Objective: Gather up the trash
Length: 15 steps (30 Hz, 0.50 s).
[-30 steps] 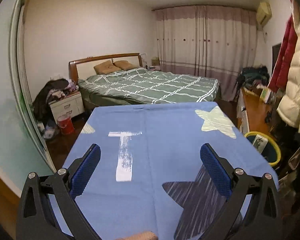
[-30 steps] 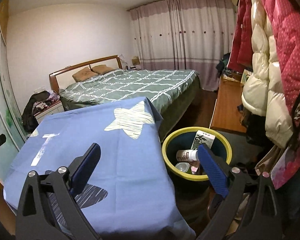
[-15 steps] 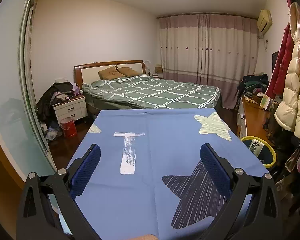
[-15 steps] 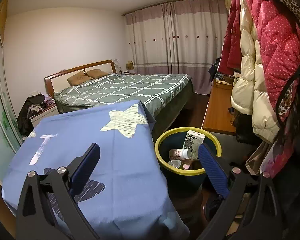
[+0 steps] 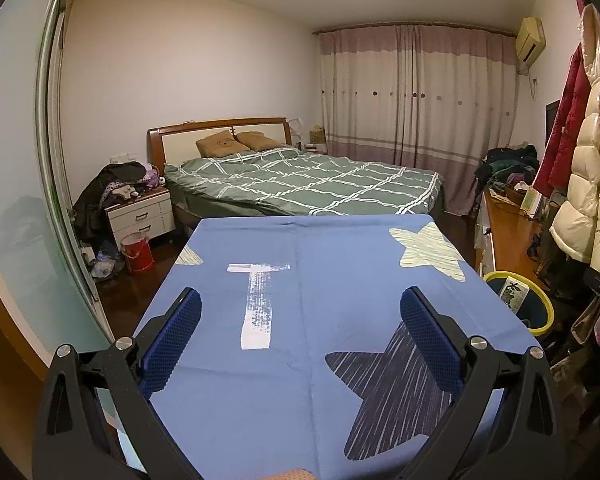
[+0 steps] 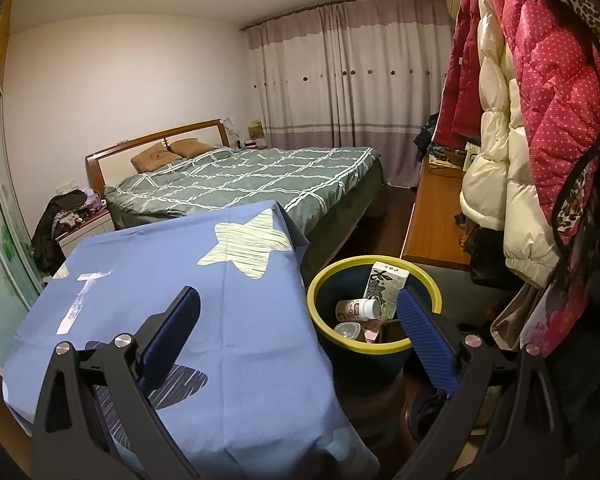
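- The left tongs hover above the counter, which is covered by a blue cloth with star prints; they are spread wide with nothing between the blue pads.
- The right tongs are also spread wide and carry nothing. They hang over the right edge of the counter, with the right pad in front of the bin.
- The bin, dark with a yellow rim, stands on the floor just beside the right side of the counter.
- Inside the bin lies the trash: a white bottle on its side, a carton leaning upright against the far wall, and a can lower down.
- From the left view only the rim of the bin and the carton show, at the right of the counter.
- Behind the counter stands a bed with a green checked cover.
- Padded coats hang at the right, above the bin.
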Tool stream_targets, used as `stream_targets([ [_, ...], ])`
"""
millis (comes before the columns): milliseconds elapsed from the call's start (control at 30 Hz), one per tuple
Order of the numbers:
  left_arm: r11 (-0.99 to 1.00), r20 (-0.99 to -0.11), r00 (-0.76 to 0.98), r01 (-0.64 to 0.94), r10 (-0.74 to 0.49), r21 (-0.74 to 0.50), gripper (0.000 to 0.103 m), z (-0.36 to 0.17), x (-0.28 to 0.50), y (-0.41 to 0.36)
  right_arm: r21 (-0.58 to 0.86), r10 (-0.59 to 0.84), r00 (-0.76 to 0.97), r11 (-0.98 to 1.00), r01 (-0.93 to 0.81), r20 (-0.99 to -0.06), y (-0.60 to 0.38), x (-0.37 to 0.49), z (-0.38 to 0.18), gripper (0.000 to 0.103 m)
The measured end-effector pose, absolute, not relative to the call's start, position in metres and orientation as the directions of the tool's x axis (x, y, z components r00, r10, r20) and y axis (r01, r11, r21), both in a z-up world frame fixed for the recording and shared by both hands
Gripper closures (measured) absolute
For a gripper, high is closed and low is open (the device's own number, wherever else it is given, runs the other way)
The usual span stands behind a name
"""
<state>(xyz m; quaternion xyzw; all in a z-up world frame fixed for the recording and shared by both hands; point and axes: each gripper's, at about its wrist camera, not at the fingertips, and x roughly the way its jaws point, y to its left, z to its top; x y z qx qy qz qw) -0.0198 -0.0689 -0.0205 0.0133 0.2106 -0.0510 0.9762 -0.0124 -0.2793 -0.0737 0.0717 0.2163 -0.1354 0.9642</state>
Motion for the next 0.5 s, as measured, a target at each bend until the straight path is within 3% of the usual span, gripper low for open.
stream_targets([
  [500,0.995,-0.411,0.908,0.099,-0.083,0.018,0.005,-0.0239,-0.0236,-0.0714,0.086,-0.213,0.870,0.957,0.277,-0.444,-0.2757,-0.0110,-0.0757,0.009],
])
